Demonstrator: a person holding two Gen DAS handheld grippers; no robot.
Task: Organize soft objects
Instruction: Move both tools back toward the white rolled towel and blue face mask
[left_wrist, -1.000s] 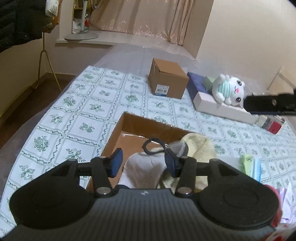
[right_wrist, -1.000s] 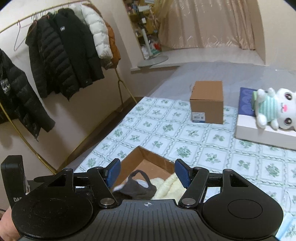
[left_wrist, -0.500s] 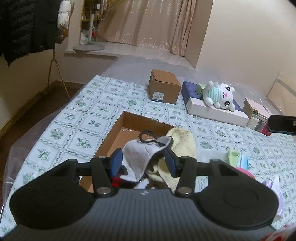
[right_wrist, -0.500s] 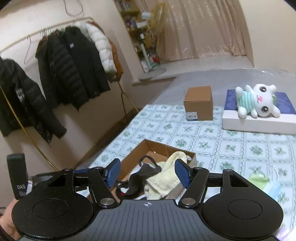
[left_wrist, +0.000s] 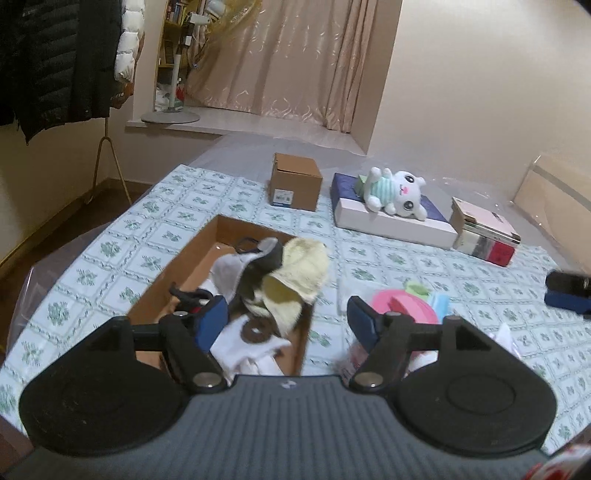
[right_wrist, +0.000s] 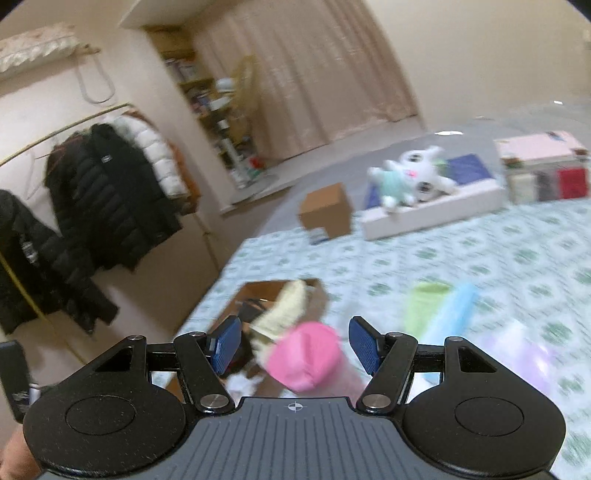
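An open cardboard box (left_wrist: 207, 258) lies on the patterned sheet and holds a grey-white cloth (left_wrist: 236, 269), a pale yellow cloth (left_wrist: 299, 273) and white socks (left_wrist: 251, 347). My left gripper (left_wrist: 286, 323) hovers over the box's near end. Its jaws are opening, with nothing gripped between them. My right gripper (right_wrist: 295, 345) stands open above a pink soft item (right_wrist: 306, 354), and its pads stay clear of it. Its view is blurred. The pink item (left_wrist: 402, 306) lies just right of the box. My right gripper's tip (left_wrist: 569, 291) shows at the right edge of the left wrist view.
A green item (right_wrist: 424, 302), a blue one (right_wrist: 450, 314) and a purple one (right_wrist: 524, 354) lie right of the pink item. Farther back are a closed carton (left_wrist: 295, 182), a plush toy (left_wrist: 395, 190) on a flat white box (left_wrist: 391, 225) and stacked books (left_wrist: 484, 232). Coats (right_wrist: 110, 192) hang at the left.
My left gripper drew back from the box and widened; the grey-white cloth once between its jaws now lies in the box. My right gripper swung right, over the pink item.
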